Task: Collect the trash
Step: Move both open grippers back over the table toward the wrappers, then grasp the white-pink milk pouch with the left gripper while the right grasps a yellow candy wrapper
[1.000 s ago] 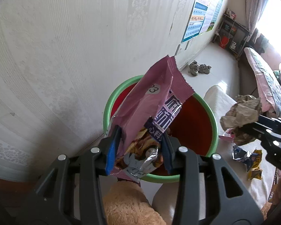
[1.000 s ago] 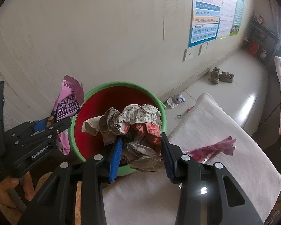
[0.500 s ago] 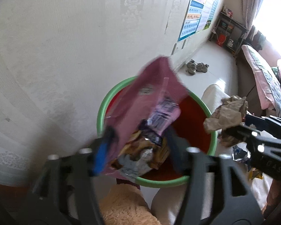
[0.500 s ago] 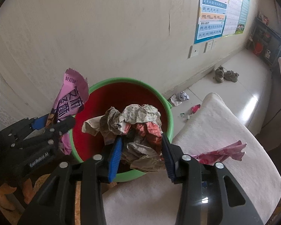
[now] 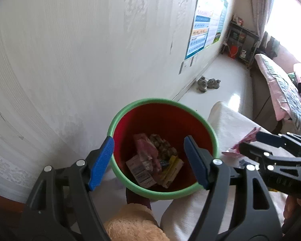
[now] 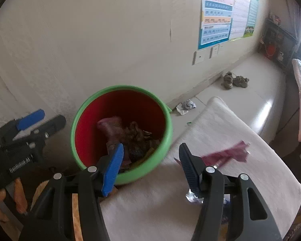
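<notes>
Left wrist view: left hand-held gripper [image 5: 148, 160] spread wide, nothing between the blue pads, jaws just opened. Directly below, at frame centre, the bin [image 5: 118, 120], red inside with a green rim, holding the pink wrapper [image 5: 147, 150] on top of a small box, a yellow packet and crumpled paper. At right edge, the right hand-held gripper [image 5: 248, 142] seen side-on, also empty, beside another pink wrapper [image 5: 248, 136] lying on the white towel [image 5: 226, 120].

Right wrist view: right hand-held gripper [image 6: 150, 164] parted about halfway, gripping nothing, jaws just opened too. Bin [image 6: 166, 124] at centre left, its near rim partly behind the left pad, crumpled paper [image 6: 136, 134] and pink wrapper [image 6: 110, 124] down inside. Loose pink wrapper [image 6: 226, 153] on the towel [image 6: 220, 124], just right of and beyond the right pad, untouched. Foil scrap [image 6: 193, 197] low, partly hidden behind that pad. Another crumpled scrap [image 6: 185, 106] on the floor past the bin.

Judged: wrapper very light, thin, crinkly and slick, likely to slide or flutter; best pinched across its twisted middle, pads pressed flat toward the towel.
</notes>
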`<action>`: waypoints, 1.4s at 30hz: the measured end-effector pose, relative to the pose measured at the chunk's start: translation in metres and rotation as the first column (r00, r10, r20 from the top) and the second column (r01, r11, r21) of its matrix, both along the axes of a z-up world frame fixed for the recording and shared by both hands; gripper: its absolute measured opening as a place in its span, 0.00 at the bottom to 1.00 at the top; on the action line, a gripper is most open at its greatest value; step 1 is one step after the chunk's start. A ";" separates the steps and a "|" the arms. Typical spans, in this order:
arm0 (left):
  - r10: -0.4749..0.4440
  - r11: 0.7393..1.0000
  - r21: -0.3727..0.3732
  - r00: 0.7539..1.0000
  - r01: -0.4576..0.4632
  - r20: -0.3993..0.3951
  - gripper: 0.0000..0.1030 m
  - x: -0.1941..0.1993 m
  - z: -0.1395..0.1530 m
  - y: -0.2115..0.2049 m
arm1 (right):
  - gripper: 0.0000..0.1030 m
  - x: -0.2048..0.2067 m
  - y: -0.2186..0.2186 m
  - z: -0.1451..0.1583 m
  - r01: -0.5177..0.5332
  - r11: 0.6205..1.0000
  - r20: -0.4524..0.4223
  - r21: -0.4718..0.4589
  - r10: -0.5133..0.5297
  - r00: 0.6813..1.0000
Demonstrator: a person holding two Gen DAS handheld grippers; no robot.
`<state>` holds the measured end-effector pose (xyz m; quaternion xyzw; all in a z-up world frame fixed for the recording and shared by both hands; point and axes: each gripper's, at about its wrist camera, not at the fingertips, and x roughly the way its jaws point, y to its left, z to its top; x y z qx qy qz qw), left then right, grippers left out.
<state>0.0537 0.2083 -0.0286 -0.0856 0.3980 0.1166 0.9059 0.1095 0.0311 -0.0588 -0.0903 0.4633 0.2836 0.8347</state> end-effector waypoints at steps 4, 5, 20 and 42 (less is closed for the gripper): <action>-0.038 0.999 -0.010 0.999 0.038 0.016 0.67 -0.008 0.011 -0.015 | 0.60 -0.013 -0.031 0.010 0.036 0.999 0.008 0.003 -0.036 0.999; -0.047 0.999 -0.009 0.999 0.047 0.016 0.67 -0.011 0.012 -0.018 | 0.60 -0.018 -0.040 0.012 0.048 0.999 0.009 0.002 -0.048 0.999; -0.268 0.963 -0.066 0.958 0.263 -0.101 0.67 -0.036 -0.019 -0.104 | 0.63 -0.116 -0.193 -0.046 0.032 0.976 -0.260 -0.214 -0.089 0.962; -0.892 0.391 -0.181 0.323 0.903 -0.317 0.77 -0.119 -0.102 -0.309 | 0.72 -0.103 -0.266 -0.057 0.358 0.928 -0.254 -0.103 -0.372 0.893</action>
